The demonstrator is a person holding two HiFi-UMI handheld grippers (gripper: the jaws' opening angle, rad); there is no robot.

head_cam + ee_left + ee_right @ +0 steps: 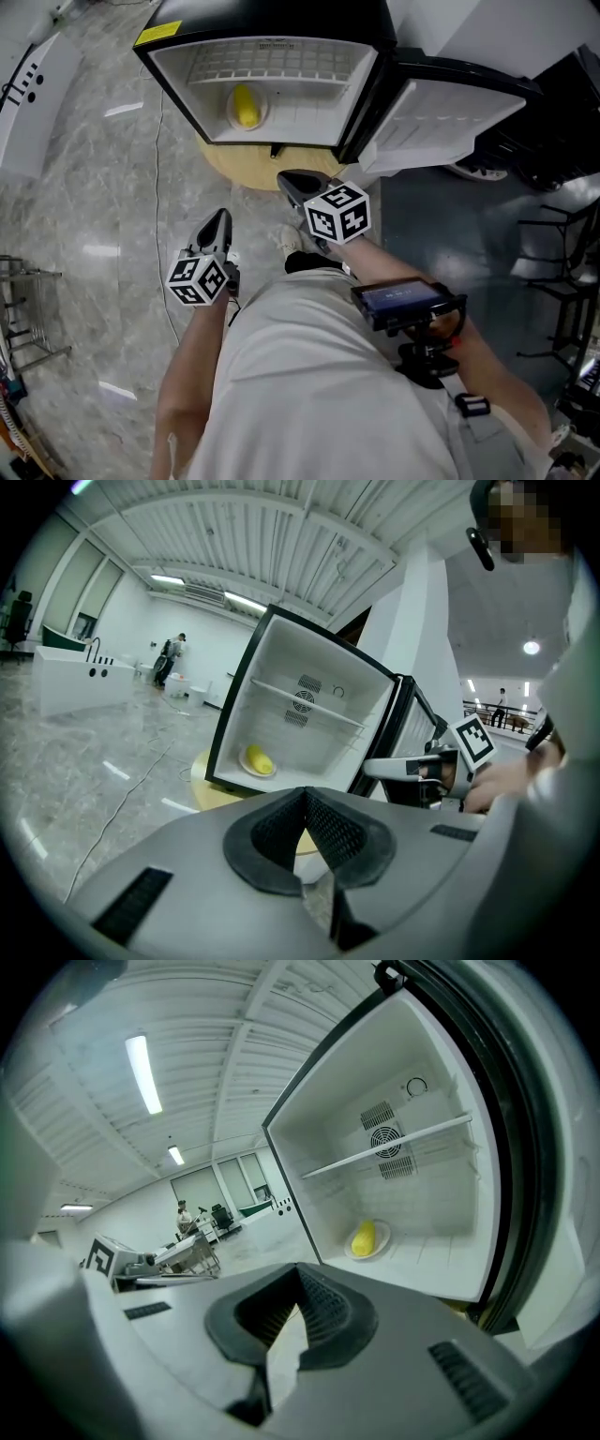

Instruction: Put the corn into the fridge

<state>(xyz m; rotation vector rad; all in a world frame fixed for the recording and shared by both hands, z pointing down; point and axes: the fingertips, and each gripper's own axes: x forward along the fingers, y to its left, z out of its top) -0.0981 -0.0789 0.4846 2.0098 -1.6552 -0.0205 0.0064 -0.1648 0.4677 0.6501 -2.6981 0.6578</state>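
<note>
A yellow corn cob (246, 106) lies on a white plate (231, 119) on the floor of the small open fridge (178, 70); the corn (260, 758) (364, 1237) shows in both gripper views too. My left gripper (220, 217) (306, 799) hangs shut and empty, well short of the fridge and to its left. Shut and empty as well, my right gripper (286, 178) (300, 1274) sits just before the fridge's front edge. Neither gripper touches the corn.
The fridge door (450, 103) stands swung open to the right. A round yellow base (234, 167) lies under the fridge. A thin cable (157, 187) runs along the marble floor at left. A wire rack (19, 314) stands far left, with dark frames (562, 272) at right.
</note>
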